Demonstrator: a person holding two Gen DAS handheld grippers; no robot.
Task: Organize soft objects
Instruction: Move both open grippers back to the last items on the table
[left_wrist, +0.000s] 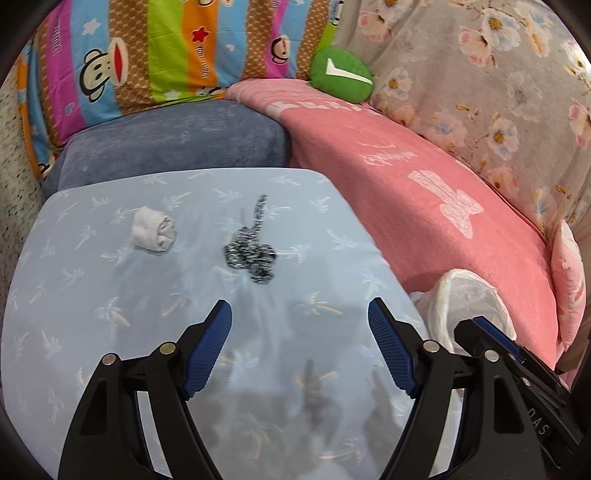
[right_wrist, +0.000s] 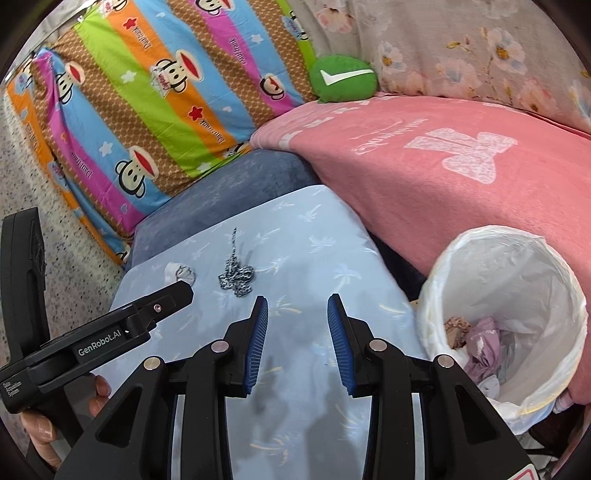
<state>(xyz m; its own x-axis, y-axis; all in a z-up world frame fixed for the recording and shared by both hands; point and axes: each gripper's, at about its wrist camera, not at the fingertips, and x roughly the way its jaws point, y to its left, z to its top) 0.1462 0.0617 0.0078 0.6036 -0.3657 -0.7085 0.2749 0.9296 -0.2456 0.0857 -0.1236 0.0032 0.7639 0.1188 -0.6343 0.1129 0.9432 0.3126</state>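
A rolled white sock (left_wrist: 154, 230) (right_wrist: 180, 274) and a loose black-and-white speckled sock (left_wrist: 251, 251) (right_wrist: 236, 275) lie on the light blue palm-print cushion (left_wrist: 110, 295) (right_wrist: 306, 240). My left gripper (left_wrist: 300, 332) hovers open just short of the speckled sock, nothing between its fingers. My right gripper (right_wrist: 297, 321) is also open and empty, above the cushion near the speckled sock. A white-lined bin (right_wrist: 509, 295) (left_wrist: 469, 306) with several soft items inside stands to the right.
A pink blanket (left_wrist: 424, 184) (right_wrist: 443, 166) covers the right side. A green plush (left_wrist: 341, 75) (right_wrist: 343, 79) sits behind it, beside a striped monkey-print pillow (left_wrist: 147, 55) (right_wrist: 147, 110). A blue-grey cushion (left_wrist: 173, 140) lies behind the light blue one. A hand (right_wrist: 40, 424) holds the left gripper's body.
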